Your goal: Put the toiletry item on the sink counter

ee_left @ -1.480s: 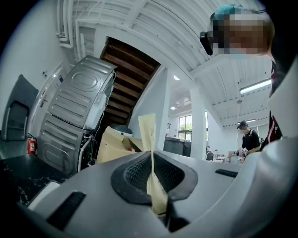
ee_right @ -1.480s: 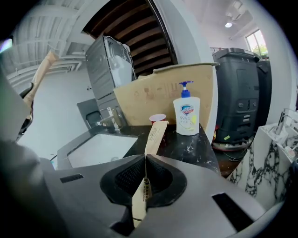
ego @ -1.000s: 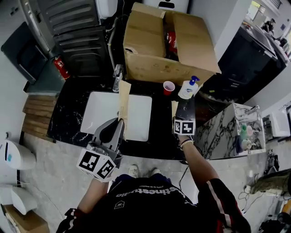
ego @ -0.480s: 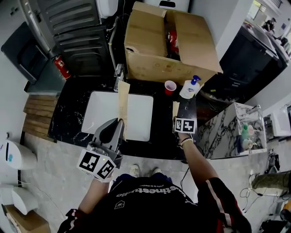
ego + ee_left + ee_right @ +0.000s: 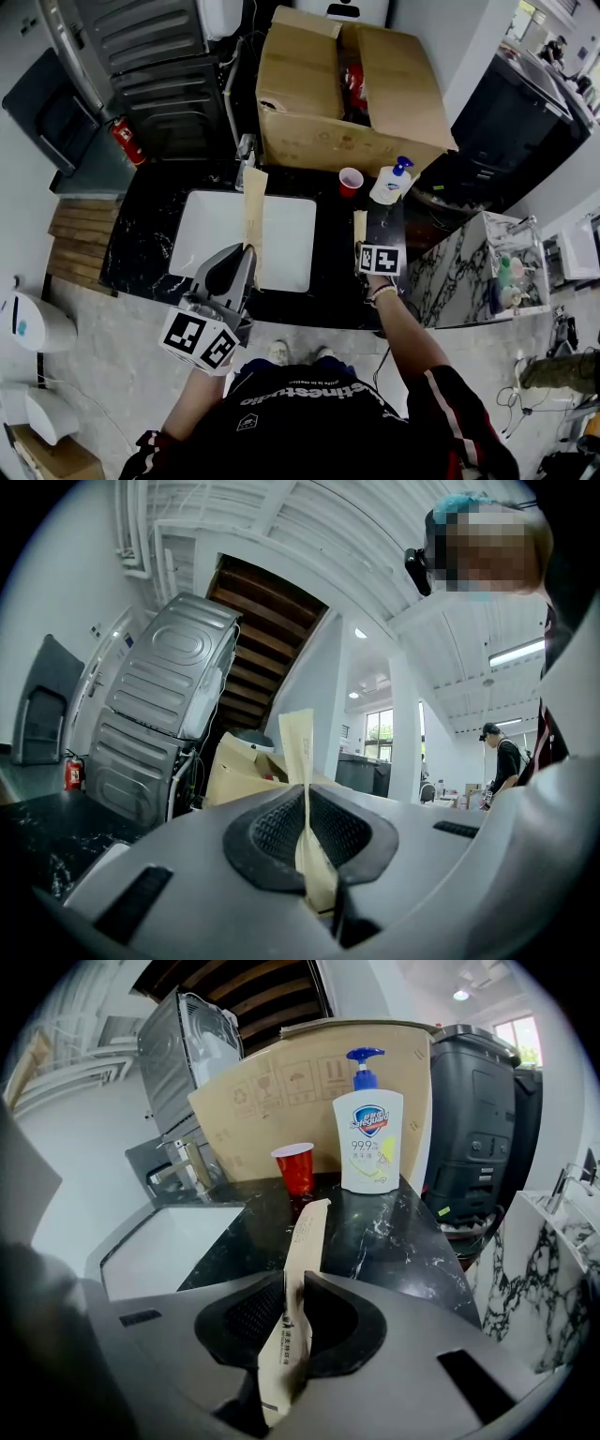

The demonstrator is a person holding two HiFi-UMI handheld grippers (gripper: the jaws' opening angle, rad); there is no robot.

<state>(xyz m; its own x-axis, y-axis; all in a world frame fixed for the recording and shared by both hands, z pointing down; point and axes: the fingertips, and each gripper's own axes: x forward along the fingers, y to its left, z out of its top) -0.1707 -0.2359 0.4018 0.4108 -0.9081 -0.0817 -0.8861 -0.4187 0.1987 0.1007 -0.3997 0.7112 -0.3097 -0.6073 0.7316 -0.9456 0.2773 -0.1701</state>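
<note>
Apparently level, left gripper [image 5: 248,255] clamping paper packet [image 5: 255,206]

rear: open cardboard box [image 5: 352,89], flaps up | in front of box: red cup [image 5: 350,180], upright | just right of cup, not touching: white pump bottle [image 5: 387,183], blue pump | far left: red fire extinguisher [image 5: 127,141] beside tilted grey appliance [image 5: 155,56] | right: marbled stand [image 5: 459,272], small bottles on top

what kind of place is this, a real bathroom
Likely a mock-up washroom corner in a workshop, not a home bathroom: a white sink set in a black marble counter with a hand soap bottle, yet a big cardboard box and a leaning grey appliance stand behind.
</note>
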